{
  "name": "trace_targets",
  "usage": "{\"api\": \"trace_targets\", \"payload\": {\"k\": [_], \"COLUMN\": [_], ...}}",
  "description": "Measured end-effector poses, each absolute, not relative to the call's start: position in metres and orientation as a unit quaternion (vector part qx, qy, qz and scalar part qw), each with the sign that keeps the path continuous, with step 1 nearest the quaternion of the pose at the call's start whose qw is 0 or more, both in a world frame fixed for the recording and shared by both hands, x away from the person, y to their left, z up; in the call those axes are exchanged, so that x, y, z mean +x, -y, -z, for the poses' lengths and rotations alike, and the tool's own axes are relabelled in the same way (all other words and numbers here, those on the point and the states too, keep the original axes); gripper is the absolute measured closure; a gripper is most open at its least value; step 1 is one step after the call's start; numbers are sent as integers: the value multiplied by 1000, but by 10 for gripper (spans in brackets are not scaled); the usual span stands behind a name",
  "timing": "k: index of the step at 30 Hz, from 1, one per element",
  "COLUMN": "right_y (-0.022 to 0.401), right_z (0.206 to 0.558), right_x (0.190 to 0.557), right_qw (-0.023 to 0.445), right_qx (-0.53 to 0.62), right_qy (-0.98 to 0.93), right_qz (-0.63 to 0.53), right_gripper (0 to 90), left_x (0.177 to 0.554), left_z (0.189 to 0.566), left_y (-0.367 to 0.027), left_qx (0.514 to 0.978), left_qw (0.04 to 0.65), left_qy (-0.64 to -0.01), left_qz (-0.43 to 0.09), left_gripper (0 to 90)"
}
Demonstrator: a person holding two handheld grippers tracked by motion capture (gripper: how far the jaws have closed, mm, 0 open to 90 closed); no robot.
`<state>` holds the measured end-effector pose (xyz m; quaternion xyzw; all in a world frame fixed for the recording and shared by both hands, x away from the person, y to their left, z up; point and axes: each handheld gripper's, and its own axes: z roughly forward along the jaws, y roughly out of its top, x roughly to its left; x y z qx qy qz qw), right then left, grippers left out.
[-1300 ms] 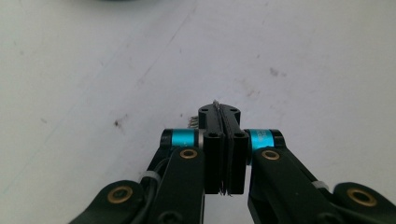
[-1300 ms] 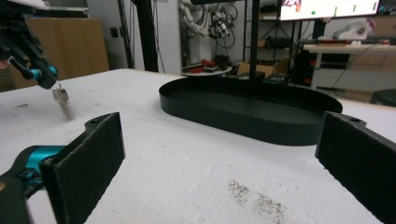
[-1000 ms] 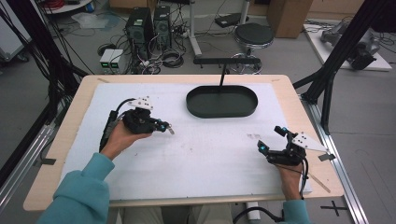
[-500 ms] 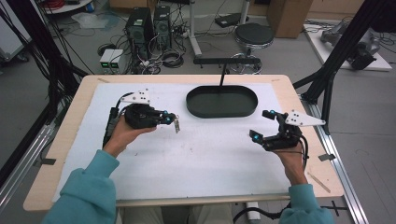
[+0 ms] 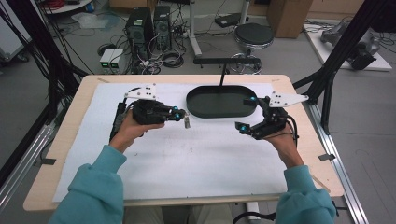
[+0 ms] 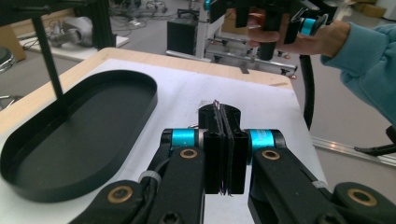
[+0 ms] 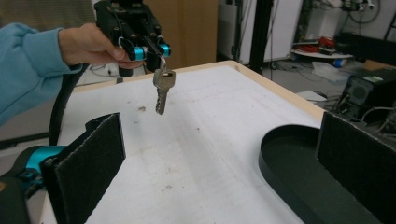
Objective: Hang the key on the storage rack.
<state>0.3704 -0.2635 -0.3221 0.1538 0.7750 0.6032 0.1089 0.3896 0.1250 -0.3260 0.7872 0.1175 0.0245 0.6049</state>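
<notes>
Left tongs clamped on a key, which hangs by its ring above the table, just left of the black tray. Right tongs wide apart, empty — near tray's rt end. Likely next: carry key over tray, keep grip firm, release low.

key: tiny in high view, shape not readable; hidden behind shut jaws in left gripper view
key ring: top pinched inside left gripper, grip point hidden
tray: cut off by bottom and right edges in right gripper view, partly behind right jaw pad
right gripper: body cut off at bottom edge in own view
person's sleeves: cut off at bottom edge, high view
</notes>
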Motion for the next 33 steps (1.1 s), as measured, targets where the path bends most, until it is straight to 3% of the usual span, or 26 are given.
{"api": "trace_targets", "payload": {"k": [33], "right_y": [166], "right_z": [308], "right_x": [405], "right_qw": [11], "right_qx": [41], "right_qy": [-801], "right_qz": [-597], "right_gripper": [38], "left_x": [383], "left_z": [317], "left_y": [-118], "left_qx": [784], "left_qw": [612], "left_qy": [-100], "left_qz": [-10], "left_gripper": [882]}}
